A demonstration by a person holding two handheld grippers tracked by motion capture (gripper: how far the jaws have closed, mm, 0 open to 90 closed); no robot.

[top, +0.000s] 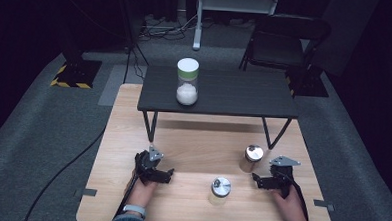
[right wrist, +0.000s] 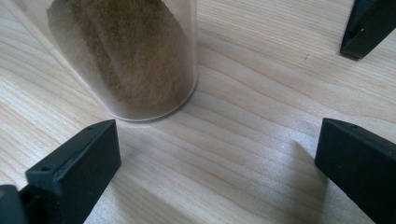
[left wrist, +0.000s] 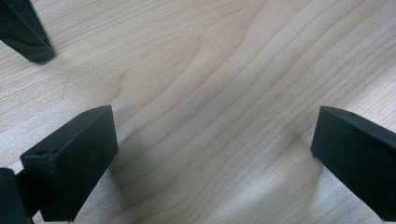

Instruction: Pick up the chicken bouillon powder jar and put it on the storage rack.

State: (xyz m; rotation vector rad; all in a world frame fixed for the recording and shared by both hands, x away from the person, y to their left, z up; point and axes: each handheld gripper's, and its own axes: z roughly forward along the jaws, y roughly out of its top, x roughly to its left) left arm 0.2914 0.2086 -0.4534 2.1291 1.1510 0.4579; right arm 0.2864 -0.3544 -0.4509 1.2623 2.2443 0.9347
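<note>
L gripper [top: 168,174] rests low on the wood table [top: 192,140], near its front-left; jaws wide apart, nothing btwn them, bare wood grain below in left gripper view. Tall jar [top: 187,81] w/ white lid and white powder stands upright on the black shelf [top: 234,94], left of centre. Front jar [top: 220,190], metal lid, stands on table btwn the two grippers. Brown jar [top: 252,159], metal lid, brown powder, stands just beside R gripper [top: 256,180]; in right gripper view its base sits ahead of the left-hand jaw, not touching. R gripper jaws wide apart, gripping nothing.
</note>
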